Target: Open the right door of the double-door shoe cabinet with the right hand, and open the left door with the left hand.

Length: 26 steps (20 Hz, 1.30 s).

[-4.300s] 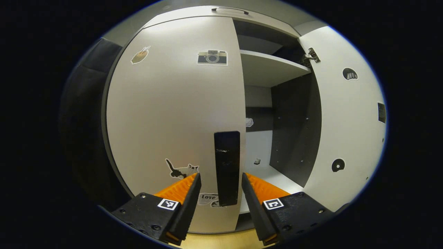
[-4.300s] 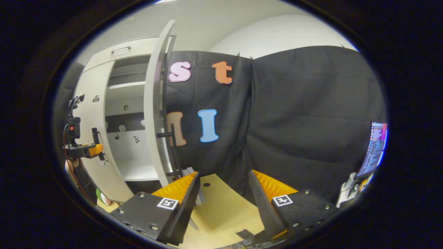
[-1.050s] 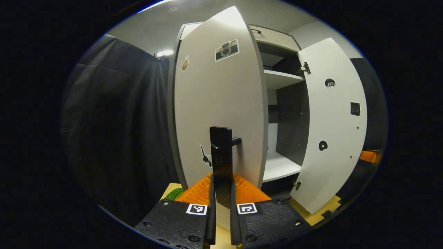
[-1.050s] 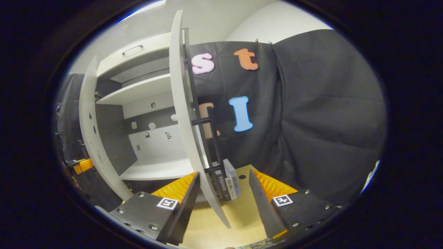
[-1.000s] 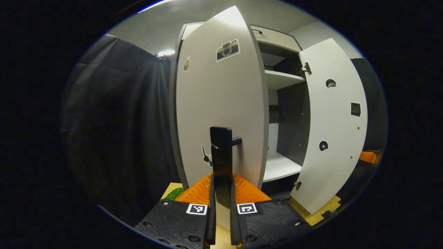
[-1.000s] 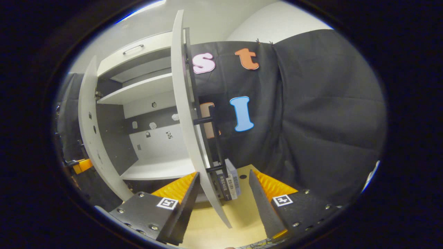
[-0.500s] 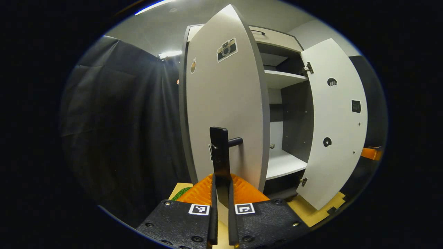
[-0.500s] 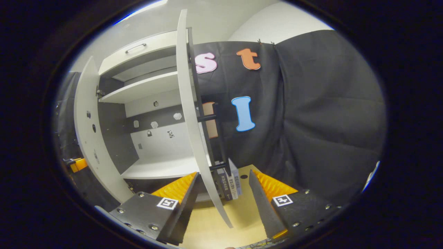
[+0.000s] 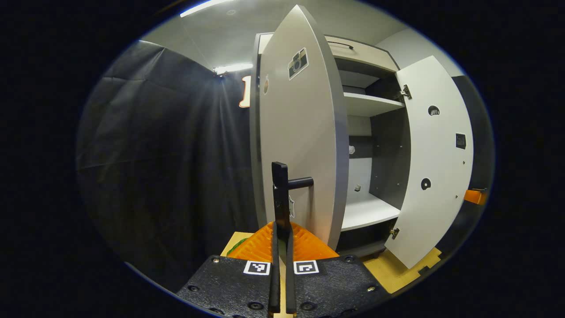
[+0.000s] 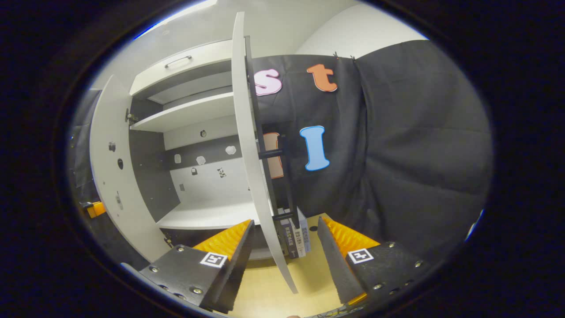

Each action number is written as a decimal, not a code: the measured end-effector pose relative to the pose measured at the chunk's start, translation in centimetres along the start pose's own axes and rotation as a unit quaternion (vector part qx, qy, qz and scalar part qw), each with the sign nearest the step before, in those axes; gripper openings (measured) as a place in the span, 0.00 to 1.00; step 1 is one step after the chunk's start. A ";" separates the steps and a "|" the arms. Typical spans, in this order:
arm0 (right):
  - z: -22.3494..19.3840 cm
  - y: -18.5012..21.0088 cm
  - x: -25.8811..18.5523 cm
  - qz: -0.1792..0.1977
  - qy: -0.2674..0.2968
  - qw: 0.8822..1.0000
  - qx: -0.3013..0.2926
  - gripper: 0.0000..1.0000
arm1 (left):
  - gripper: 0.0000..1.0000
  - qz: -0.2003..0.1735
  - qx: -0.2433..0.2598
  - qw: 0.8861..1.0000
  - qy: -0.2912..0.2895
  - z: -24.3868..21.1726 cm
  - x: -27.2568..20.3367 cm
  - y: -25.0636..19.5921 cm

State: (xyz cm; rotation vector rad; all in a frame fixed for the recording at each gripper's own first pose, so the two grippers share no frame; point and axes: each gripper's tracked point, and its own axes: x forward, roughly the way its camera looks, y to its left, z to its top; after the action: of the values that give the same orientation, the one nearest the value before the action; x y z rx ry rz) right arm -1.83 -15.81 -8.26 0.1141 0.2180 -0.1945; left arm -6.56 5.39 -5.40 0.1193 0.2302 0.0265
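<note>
In the left gripper view the left door [image 9: 300, 145] of the white shoe cabinet [image 9: 368, 104] stands swung far out, seen almost edge on. My left gripper [image 9: 281, 227] is shut on its black bar handle [image 9: 280, 190]. The right door [image 9: 441, 163] hangs wide open beyond it. In the right gripper view that right door [image 10: 249, 168] rises edge on between the spread fingers of my right gripper [image 10: 284, 247], which is open and holds nothing. Its black handle [image 10: 287, 176] runs along the door's far side. The left door [image 10: 106, 176] shows at the left.
Inside, the cabinet has an upper shelf [image 10: 185, 115] and a bare white bottom board [image 10: 207, 216]. Some upright books [image 10: 295, 236] stand on the wooden floor [image 10: 269, 287] behind the right door. Black cloth walls [image 9: 167, 154] close in on both sides.
Since 4.3 s ago my left gripper has shut on the left door's handle. Over the last second it has pulled that door further out. The right gripper stays open and has shifted only slightly.
</note>
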 end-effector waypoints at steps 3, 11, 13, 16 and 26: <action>-0.2 0.6 0.1 0.008 0.001 1.000 -0.002 0.77 | 0.04 0.030 0.003 1.000 -0.001 -0.1 -0.2 2.4; -0.4 1.4 0.0 0.015 0.003 1.000 -0.018 0.77 | 0.01 0.049 -0.024 0.999 -0.001 -0.4 -0.3 5.4; -0.3 1.5 0.0 0.016 0.003 1.000 -0.017 0.77 | 0.01 0.048 -0.024 0.999 -0.003 -0.4 -0.2 5.4; -0.3 1.7 0.1 0.015 0.003 1.000 -0.017 0.92 | 0.01 0.045 -0.024 0.999 -0.006 -0.4 -0.3 5.6; -0.6 2.9 0.1 0.026 0.005 0.999 -0.019 0.77 | 0.23 0.051 -0.035 0.998 -0.009 -0.5 -0.5 7.4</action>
State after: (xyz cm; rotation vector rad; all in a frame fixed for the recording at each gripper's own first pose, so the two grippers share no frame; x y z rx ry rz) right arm -1.31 -12.87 -8.62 0.0822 0.2284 -0.1387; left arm -7.25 12.77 -4.92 0.0618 0.2053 0.1349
